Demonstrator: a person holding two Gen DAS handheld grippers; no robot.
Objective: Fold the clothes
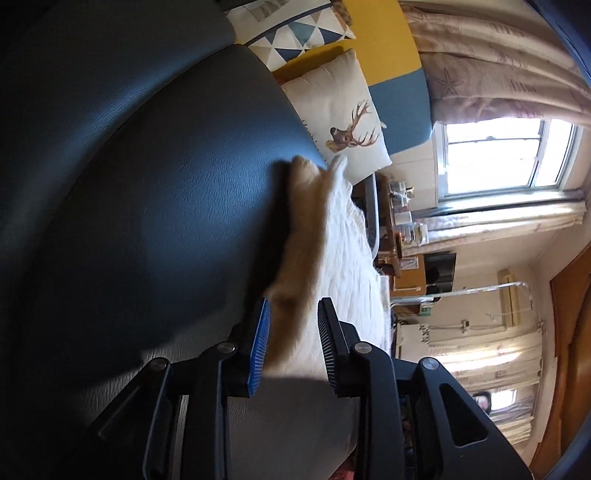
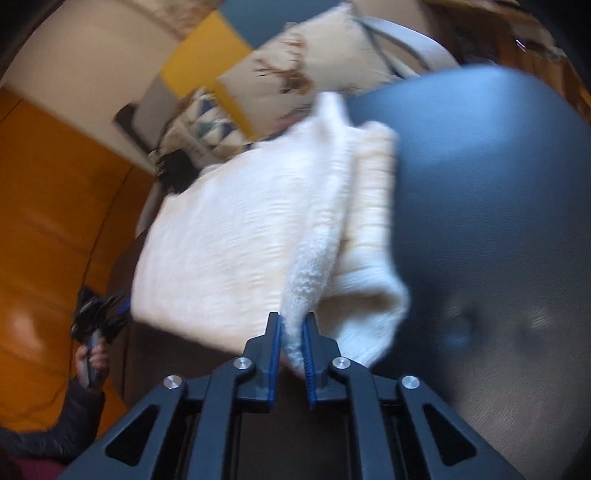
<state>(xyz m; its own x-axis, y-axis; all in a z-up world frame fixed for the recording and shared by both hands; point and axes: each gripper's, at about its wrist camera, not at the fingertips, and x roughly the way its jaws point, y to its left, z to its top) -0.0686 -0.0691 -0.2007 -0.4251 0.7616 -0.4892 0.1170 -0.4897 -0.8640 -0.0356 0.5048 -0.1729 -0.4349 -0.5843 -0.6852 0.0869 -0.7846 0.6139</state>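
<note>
This is a lived-in room of a home. Beyond the fingers of the left gripper a deer-print cushion (image 1: 341, 122) and a triangle-patterned cushion (image 1: 295, 33) lean against a yellow and blue wall (image 1: 384, 48). To their right, drawn curtains (image 1: 491, 70) frame a bright window (image 1: 506, 155), and a cluttered wooden shelf (image 1: 400, 221) stands below it.

No legible text, label, brand, number or sign appears in either view. The deer cushion (image 1: 341, 122) beyond the tongs carries small lettering, too blurred to read.
</note>
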